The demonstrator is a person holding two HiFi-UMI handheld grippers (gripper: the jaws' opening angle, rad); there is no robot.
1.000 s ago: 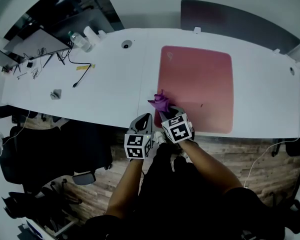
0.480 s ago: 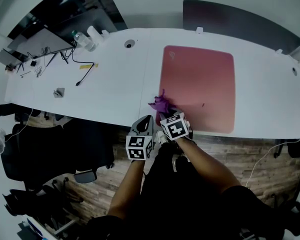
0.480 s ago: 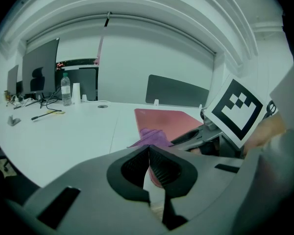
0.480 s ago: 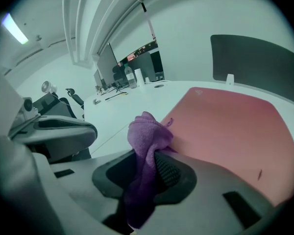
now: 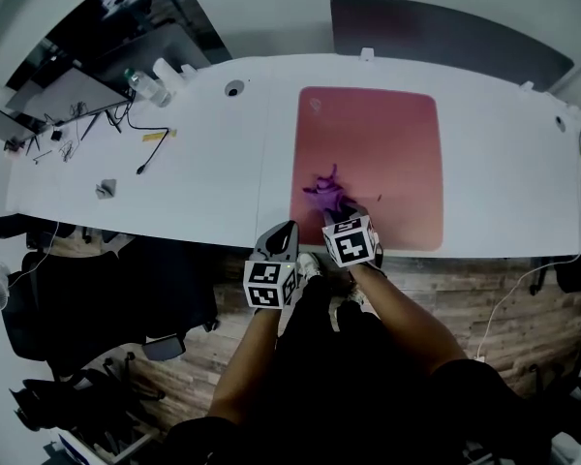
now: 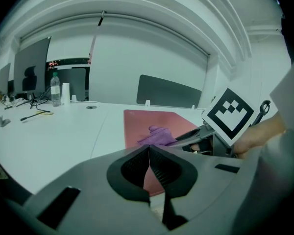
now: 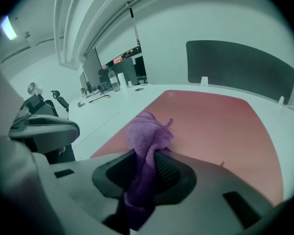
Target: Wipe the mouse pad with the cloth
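Note:
A large pink mouse pad [image 5: 368, 163] lies on the white table [image 5: 194, 172]; it also shows in the right gripper view [image 7: 210, 116] and the left gripper view [image 6: 137, 126]. My right gripper [image 5: 334, 204] is shut on a purple cloth [image 5: 325, 188], whose bunched end [image 7: 148, 136] rests on the pad's near left part. In the left gripper view the cloth [image 6: 157, 136] pokes out ahead of the right gripper. My left gripper [image 5: 283, 232] hangs off the table's front edge, its jaws [image 6: 149, 168] pressed together on nothing.
At the table's far left are a monitor [image 5: 63, 95], a bottle [image 5: 147, 85], cups, cables [image 5: 150, 134] and small clutter. A dark divider panel [image 5: 445, 37] stands behind the table. Black office chairs [image 5: 97, 289] stand on the wooden floor at left.
My right gripper has carried the cloth rightward and a little farther onto the pad. The left gripper has stayed by the table's front edge.

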